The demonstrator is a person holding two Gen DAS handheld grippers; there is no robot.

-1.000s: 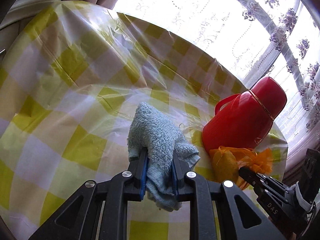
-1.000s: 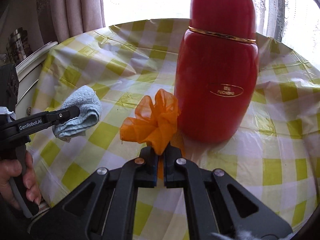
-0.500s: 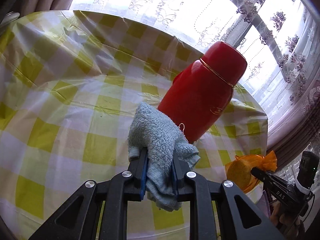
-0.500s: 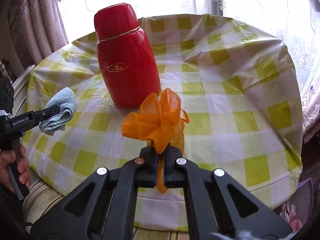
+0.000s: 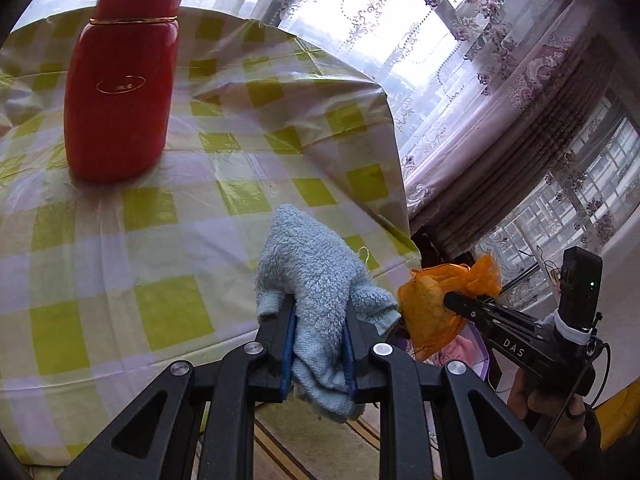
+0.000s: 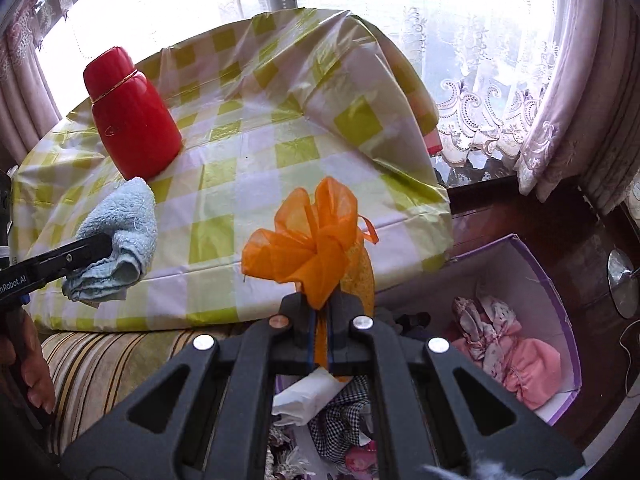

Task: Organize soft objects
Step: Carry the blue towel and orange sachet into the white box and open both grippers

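Checked yellow tablecloth (image 6: 248,168), red flask (image 6: 132,128) standing on it. Beside it, a purple box (image 6: 560,292) is already holding clothes. You are clamping the blue towel (image 5: 316,276) in your left gripper (image 5: 318,344) and pinching the orange organza pouch (image 6: 316,240) in your right gripper (image 6: 319,332), both beyond the cloth's edge; dropping both in is remaining.

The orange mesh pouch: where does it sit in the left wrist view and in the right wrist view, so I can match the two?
Left wrist view: the orange mesh pouch is at lower right, past the table edge, clamped in the right gripper.
Right wrist view: it is at centre, rising from the shut jaws, above the box of clothes.
Shared landmark: the red flask standing on the checked tablecloth.
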